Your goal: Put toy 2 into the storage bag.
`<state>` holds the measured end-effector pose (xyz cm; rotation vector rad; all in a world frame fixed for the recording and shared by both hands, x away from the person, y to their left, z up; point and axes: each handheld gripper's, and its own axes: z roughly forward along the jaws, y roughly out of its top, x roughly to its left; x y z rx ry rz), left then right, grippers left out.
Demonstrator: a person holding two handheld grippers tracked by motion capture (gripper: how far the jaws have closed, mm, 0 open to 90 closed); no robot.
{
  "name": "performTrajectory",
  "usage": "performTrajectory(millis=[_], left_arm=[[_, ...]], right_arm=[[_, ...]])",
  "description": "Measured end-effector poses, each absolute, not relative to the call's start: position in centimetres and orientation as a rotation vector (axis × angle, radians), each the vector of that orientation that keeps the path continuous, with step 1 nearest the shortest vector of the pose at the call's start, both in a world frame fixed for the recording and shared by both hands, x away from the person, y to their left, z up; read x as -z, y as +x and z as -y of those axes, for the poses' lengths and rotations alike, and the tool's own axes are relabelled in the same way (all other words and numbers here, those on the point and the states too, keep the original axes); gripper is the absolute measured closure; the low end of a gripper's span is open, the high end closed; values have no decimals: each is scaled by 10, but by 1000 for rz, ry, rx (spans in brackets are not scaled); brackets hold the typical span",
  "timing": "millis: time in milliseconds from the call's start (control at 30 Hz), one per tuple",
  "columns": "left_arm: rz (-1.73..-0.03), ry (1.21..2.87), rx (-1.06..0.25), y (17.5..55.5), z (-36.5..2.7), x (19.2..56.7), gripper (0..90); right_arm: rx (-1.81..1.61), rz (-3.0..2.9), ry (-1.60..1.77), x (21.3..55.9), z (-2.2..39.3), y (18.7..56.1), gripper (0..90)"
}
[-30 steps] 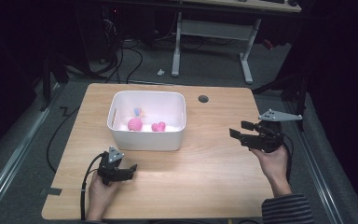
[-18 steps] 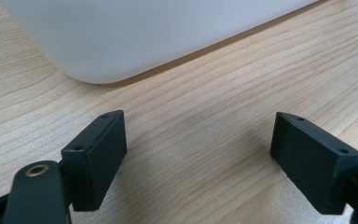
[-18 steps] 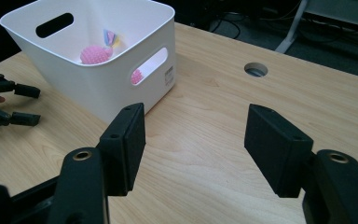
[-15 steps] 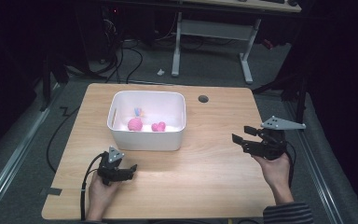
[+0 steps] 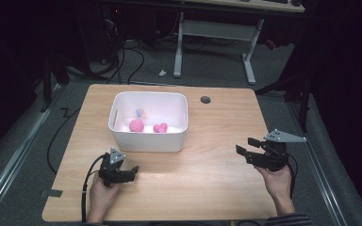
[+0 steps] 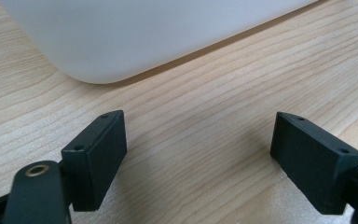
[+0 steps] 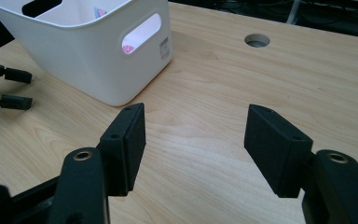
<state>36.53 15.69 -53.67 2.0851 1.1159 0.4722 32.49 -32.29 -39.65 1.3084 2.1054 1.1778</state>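
Note:
A white bin (image 5: 148, 134) stands on the wooden table (image 5: 207, 183), holding a pink ball (image 5: 136, 125), a pink heart-shaped piece (image 5: 160, 127) and a small pastel item (image 5: 139, 112). My left gripper (image 5: 133, 172) rests on the table just in front of the bin's near left corner, open, with bare wood between its jaws (image 6: 198, 149). The bin's rounded wall (image 6: 135, 37) is close ahead of it. My right gripper (image 5: 243, 147) hovers low over the table's right side, open and empty (image 7: 196, 135), pointing toward the bin (image 7: 98, 51).
A round cable hole (image 5: 205, 100) lies in the table behind the bin to the right. A black cable (image 5: 87, 181) trails from the left gripper off the front edge. Beyond the table stand a desk frame (image 5: 212, 33) and floor cables.
My right gripper has sunk lower toward the table and drifted nearer the front right edge. The left gripper has stayed where it was.

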Motion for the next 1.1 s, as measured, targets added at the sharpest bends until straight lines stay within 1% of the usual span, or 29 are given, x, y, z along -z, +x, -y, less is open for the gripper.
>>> performTrajectory(millis=[367,1100], left_arm=[[-1116,2087,-471,365,-157,537,186],[-1115,2088,-470,365,-157,537,186]], right_arm=[[-1216,-2096,1348,422,324,330,387],[-1241,-2123,1448,468,313,342,387]])
